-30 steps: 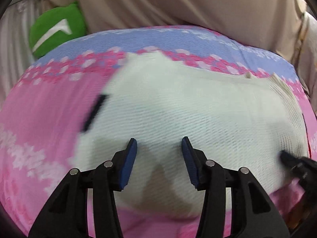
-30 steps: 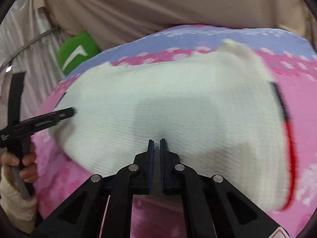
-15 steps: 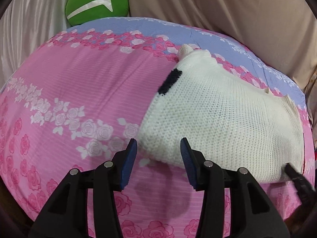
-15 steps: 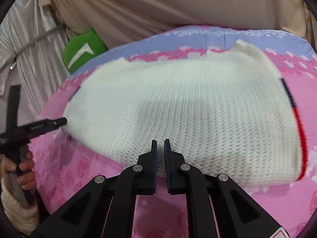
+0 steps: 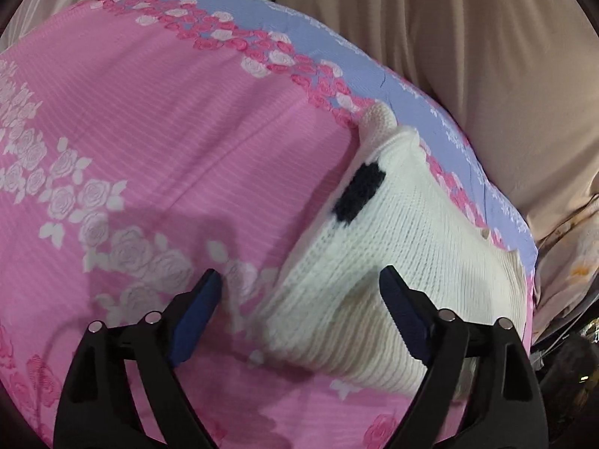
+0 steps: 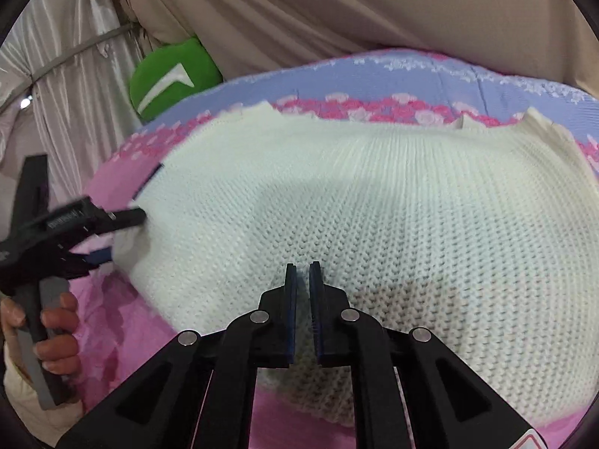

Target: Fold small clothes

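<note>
Left wrist view: we record the left tool [image 5: 299,292] with its jaws spread wide, the blue pads astride the near left edge of a white knit garment [image 5: 404,262]. Neither pad presses the cloth; the left pad sits over the pink floral bed cover [image 5: 149,142], the right pad over the knit. A dark navy patch [image 5: 359,196] marks the garment's left edge ahead of the tool.

From the right wrist view we note the right tool [image 6: 302,284] with its jaws nearly closed, a narrow gap between the pads. We cannot tell whether any knit is caught in that gap. The garment [image 6: 374,202] lies flat on the bed directly ahead of and beneath this tool. To its left, the left tool [image 6: 112,235] is at the garment's edge, held by a hand [image 6: 48,333]. A green cushion [image 6: 172,75] rests beyond the bed's far left corner, against a beige curtain [image 6: 337,11].
</note>
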